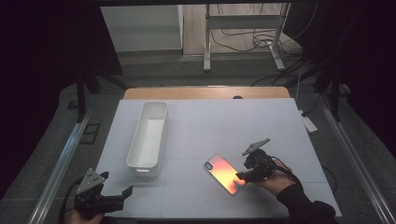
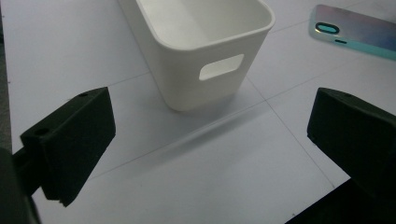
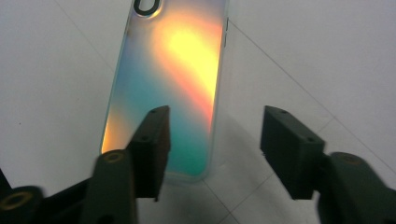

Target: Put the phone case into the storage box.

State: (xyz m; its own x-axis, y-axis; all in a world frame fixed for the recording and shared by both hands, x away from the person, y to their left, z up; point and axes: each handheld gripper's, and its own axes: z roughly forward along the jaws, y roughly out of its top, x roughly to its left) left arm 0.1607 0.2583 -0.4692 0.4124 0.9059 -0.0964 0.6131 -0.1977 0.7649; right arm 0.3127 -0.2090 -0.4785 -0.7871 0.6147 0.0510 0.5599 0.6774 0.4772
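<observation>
Hand-held gripper on the right (image 1: 243,176) is set at the near end of the phone case (image 1: 223,173), jaws parted.

Its jaws are seen standing apart over the case's near end, one above the case and one beside it, nothing being gripped (the case lies flat on the tabletop (image 1: 210,126), iridescent side up). Left hand-held gripper (image 1: 122,195) is held wide at the near left corner, aimed at the white bin (image 1: 148,135), nothing between its jaws.
</observation>
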